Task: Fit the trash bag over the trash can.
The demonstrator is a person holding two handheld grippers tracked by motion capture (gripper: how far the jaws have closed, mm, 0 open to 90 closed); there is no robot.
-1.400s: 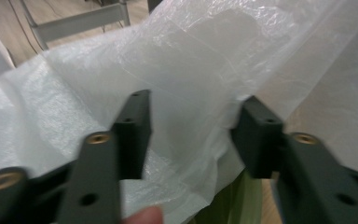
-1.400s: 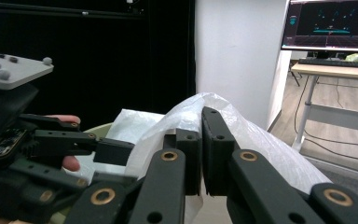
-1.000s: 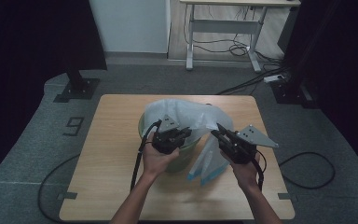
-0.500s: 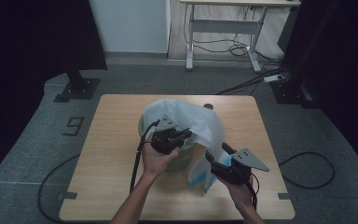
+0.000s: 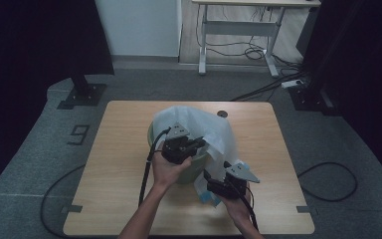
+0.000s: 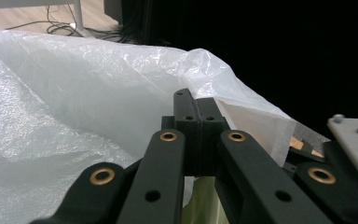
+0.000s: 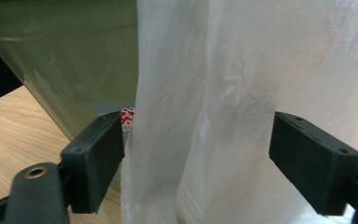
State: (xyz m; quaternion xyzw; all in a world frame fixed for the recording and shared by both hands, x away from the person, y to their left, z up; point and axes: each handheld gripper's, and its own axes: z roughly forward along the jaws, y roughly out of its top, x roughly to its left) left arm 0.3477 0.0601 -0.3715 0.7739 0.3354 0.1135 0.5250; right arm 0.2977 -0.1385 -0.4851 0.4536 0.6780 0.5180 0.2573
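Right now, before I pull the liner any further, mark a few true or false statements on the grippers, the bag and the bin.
1. The left gripper is shut on the plastic bag. True.
2. The right gripper is clamped tight on the bag. False: its jaws have just been opening and stand apart, with the hanging bag between them.
3. The bag hangs down the outside of the green bin. True.
4. The bin lies tipped over on the floor. False: it stands on the wooden table.
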